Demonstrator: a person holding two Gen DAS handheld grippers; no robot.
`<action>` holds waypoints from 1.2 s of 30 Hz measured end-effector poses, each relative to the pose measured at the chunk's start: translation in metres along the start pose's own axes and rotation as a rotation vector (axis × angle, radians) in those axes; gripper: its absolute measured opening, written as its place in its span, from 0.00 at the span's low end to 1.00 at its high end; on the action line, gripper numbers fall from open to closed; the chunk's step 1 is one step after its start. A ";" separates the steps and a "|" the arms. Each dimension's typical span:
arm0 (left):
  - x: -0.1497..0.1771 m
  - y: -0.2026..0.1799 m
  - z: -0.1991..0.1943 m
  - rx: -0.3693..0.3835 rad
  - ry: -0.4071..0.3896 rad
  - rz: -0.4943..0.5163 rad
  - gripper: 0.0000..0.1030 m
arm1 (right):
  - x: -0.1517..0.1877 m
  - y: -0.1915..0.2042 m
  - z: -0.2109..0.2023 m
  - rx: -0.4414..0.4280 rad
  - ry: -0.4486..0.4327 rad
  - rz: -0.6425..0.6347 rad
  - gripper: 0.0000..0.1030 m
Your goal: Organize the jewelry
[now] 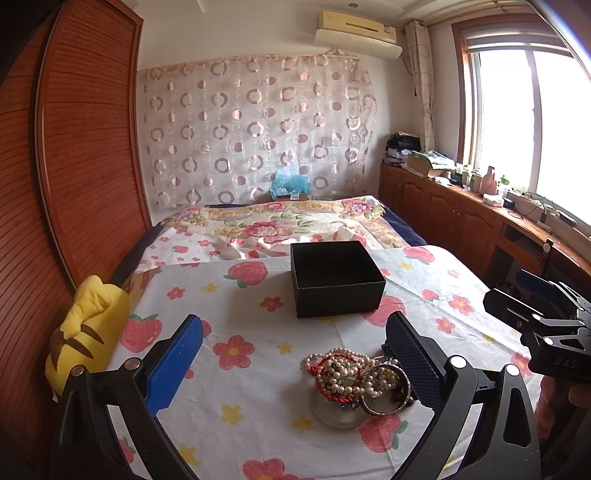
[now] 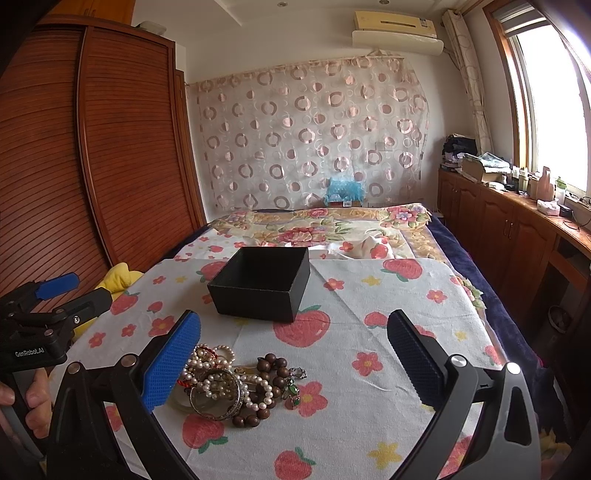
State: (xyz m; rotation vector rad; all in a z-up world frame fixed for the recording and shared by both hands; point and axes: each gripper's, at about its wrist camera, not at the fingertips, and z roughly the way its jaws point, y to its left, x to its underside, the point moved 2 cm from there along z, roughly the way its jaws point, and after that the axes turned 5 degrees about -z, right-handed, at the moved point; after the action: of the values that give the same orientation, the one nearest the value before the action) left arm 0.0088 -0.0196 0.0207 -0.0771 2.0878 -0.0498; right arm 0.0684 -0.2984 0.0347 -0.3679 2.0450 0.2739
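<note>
My left gripper point(image 1: 293, 363) and right gripper point(image 2: 293, 360) both hover with jaws wide, holding nothing. The jewelry pile point(image 2: 236, 387) of pearl strands, bangles and wooden beads lies on the strawberry-print cloth point(image 2: 369, 332) covering the bed. The black box point(image 1: 336, 278) sits open just beyond it.

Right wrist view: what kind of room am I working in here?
Most likely a home bedroom: a bed with a floral blanket, a tall slatted wooden wardrobe, and a wall air conditioner. The jewelry pile and black box sit on a strawberry-print cloth.
</note>
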 end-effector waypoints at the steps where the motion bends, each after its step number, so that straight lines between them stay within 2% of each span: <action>1: 0.001 0.000 0.000 0.000 -0.002 0.000 0.93 | 0.000 0.000 0.000 0.000 0.000 0.000 0.98; 24: 0.003 0.001 0.000 -0.002 -0.003 0.002 0.93 | -0.001 0.001 -0.001 -0.003 0.002 -0.003 0.98; 29: 0.000 -0.001 0.005 -0.012 0.020 0.002 0.93 | -0.003 0.000 -0.002 -0.011 0.013 -0.005 0.98; 36: 0.013 0.012 0.017 -0.035 0.031 0.021 0.93 | 0.003 0.005 0.009 -0.009 0.033 -0.047 0.98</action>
State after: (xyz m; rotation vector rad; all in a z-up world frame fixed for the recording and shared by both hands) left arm 0.0163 -0.0087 0.0002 -0.0754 2.1201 -0.0020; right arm 0.0726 -0.2912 0.0279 -0.4288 2.0654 0.2498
